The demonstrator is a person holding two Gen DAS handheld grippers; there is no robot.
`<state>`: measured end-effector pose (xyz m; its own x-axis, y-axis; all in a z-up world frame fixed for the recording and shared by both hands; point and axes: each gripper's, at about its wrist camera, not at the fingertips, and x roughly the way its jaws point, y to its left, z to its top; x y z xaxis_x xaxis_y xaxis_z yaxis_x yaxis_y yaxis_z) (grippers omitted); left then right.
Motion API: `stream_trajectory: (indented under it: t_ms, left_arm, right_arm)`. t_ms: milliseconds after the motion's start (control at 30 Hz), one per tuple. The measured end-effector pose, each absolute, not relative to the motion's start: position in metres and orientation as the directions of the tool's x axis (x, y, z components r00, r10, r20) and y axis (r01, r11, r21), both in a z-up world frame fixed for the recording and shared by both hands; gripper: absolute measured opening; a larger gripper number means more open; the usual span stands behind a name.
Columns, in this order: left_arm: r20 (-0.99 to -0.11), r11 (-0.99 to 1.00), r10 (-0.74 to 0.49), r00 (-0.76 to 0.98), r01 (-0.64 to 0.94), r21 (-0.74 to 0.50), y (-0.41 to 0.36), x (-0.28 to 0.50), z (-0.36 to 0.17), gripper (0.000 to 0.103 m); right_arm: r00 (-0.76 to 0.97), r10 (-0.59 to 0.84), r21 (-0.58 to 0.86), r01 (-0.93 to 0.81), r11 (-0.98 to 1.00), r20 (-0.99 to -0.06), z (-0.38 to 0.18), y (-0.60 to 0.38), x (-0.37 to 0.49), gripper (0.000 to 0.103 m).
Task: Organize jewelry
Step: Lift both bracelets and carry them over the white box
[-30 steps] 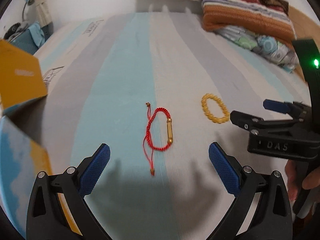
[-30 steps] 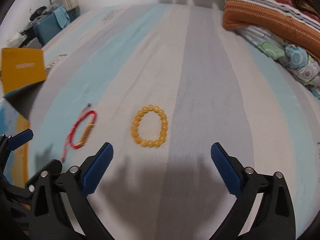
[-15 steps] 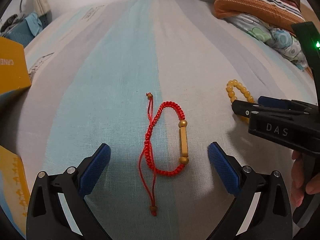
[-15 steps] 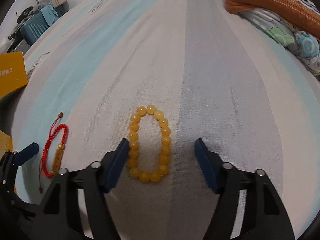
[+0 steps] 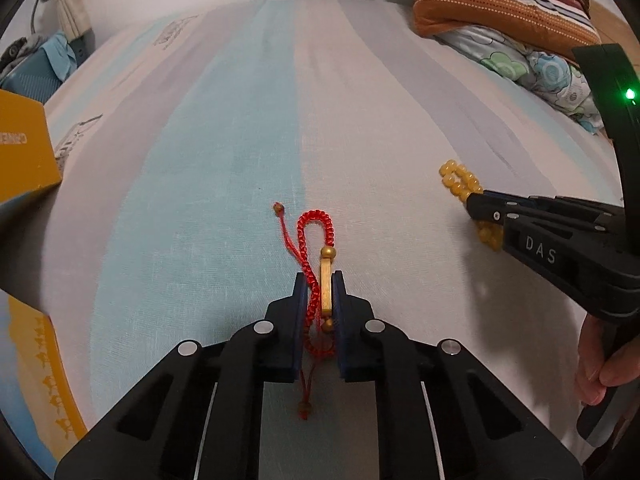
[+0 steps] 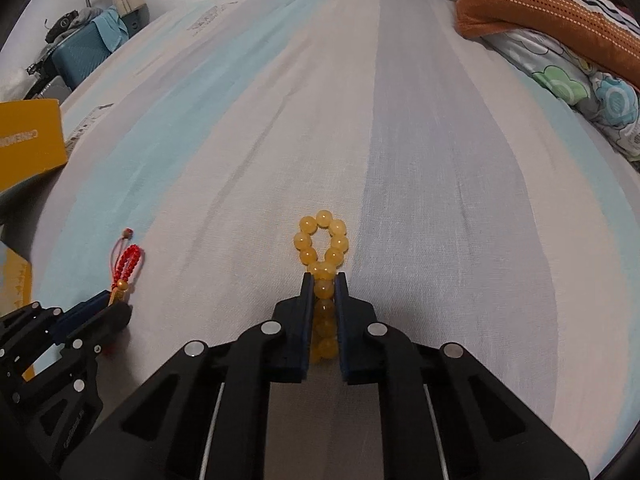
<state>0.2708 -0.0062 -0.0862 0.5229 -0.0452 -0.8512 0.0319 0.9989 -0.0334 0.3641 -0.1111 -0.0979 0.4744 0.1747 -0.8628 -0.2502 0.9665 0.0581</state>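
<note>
Your left gripper (image 5: pixel 319 292) was closing on the limp red cord bracelet (image 5: pixel 316 264) at its stiff gold bar; your right gripper (image 6: pixel 324 292) clamped the squashed, slippery bead bracelet (image 6: pixel 322 248), both lying on the bed (image 6: pixel 440 160).

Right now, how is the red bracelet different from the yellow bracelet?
The red bracelet is braided cord with a gold bar and loose tails; the yellow bracelet is all round beads with no tails. The left gripper pinches the red one, and its jaws are closing; the right gripper pinches the yellow one. Both lie on the striped bedsheet, squeezed into narrow loops.
</note>
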Motion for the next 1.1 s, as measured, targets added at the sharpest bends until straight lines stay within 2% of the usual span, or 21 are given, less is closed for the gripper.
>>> stream_trajectory:
  t_ms: [233,667,1100]
  left_arm:
    - [-0.825,0.998,-0.063,0.562,0.054,-0.039,-0.01,0.251,-0.058,0.011]
    - [-0.834,0.999,-0.035,0.551,0.029,-0.023,-0.003,0.216,-0.026,0.011]
    - [-0.818,1.0,-0.024,0.575,0.017,-0.017,0.009,0.164,0.01,0.011]
  right_arm:
    - [0.502,0.202,0.07,-0.269,0.961,-0.841,-0.078,-0.111,0.342,0.009]
    - [0.516,0.235,0.118,-0.249,0.961,-0.823,-0.038,-0.127,0.298,0.009]
    - [0.56,0.186,0.093,-0.191,0.977,-0.808,0.005,-0.125,0.242,0.009]
